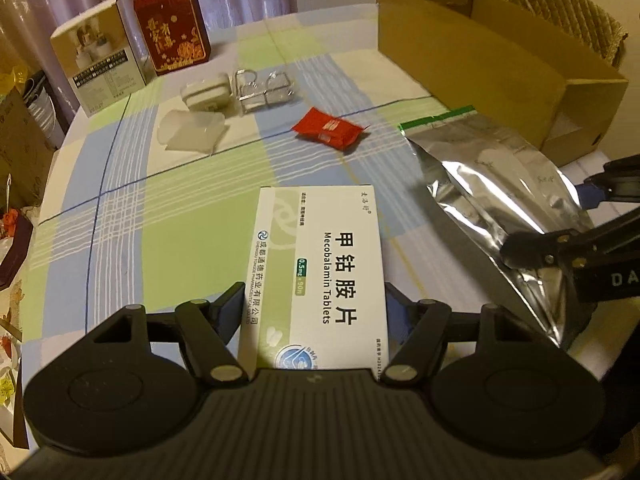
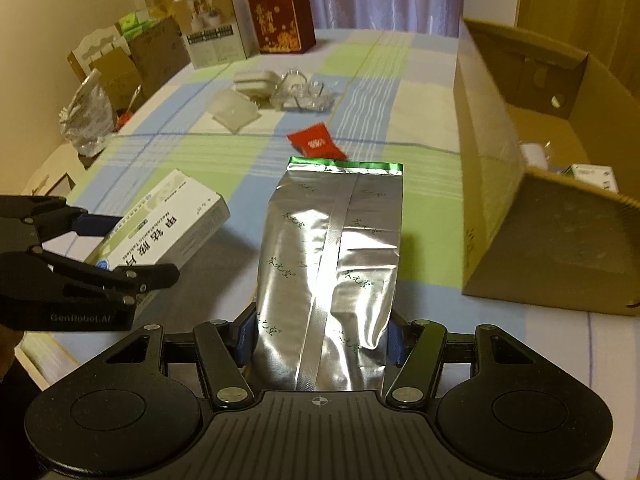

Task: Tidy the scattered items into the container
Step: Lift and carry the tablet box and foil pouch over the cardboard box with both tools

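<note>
both hands are loaded here. the left hand-held gripper (image 1: 314, 312) is clamped on the white tablet box (image 1: 320, 268), fingers pressing its two long sides near the back end, so most of the box sticks out forward and looks lifted off the checked worktop (image 1: 120, 208). the right hand-held gripper (image 2: 320, 334) is squeezing the bottom end of the silver foil pouch (image 2: 332, 264), whose green-sealed top points away toward the red snack packet (image 2: 316, 142).

the open cardboard box (image 2: 560, 216) sits to the right, with a few things already inside; its near flap hangs outward and down on the side facing the pouch.

the risks, as they look from here: the pouch is soft and held only at one end, so it could sag or fold and catch on the flap or the box wall going in. the tablet box is pinched far back, so it may pivot or slip if swung fast. the left gripper must also cross toward the box, and the two tools are close enough to bump.

still out on the worktop: the red packet, a cloudy plastic lid (image 1: 192, 132), a white tub (image 1: 206, 92) and a clear wire-framed holder (image 1: 266, 88).
</note>
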A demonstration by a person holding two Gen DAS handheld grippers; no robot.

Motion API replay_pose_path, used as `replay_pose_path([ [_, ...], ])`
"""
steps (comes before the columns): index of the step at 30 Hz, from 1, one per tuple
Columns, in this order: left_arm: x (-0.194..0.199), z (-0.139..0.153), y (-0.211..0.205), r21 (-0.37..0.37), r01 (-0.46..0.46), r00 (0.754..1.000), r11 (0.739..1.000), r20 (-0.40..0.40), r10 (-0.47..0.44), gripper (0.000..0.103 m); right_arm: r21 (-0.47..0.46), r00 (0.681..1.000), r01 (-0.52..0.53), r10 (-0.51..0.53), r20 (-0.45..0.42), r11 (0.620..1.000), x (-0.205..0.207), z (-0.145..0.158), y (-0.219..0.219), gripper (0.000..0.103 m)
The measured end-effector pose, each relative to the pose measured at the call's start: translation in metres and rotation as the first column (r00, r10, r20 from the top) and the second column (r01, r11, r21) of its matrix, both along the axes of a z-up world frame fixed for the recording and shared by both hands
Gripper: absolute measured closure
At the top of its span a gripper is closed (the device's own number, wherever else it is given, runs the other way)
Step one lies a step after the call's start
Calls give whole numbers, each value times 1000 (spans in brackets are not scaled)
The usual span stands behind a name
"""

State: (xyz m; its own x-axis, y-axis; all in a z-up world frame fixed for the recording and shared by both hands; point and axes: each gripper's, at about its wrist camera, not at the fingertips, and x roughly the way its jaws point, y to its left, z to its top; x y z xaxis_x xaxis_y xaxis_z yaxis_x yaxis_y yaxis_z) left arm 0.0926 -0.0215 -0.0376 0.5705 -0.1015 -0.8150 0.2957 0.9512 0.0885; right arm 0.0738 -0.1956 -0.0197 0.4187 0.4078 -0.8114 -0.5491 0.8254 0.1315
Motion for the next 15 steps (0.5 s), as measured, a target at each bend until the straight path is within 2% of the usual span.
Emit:
replay_pose_path([
  [15, -45, 49, -33, -11, 31, 997, 999, 76, -30, 36, 38, 996, 37, -40, 81, 999, -34, 49, -37, 40],
])
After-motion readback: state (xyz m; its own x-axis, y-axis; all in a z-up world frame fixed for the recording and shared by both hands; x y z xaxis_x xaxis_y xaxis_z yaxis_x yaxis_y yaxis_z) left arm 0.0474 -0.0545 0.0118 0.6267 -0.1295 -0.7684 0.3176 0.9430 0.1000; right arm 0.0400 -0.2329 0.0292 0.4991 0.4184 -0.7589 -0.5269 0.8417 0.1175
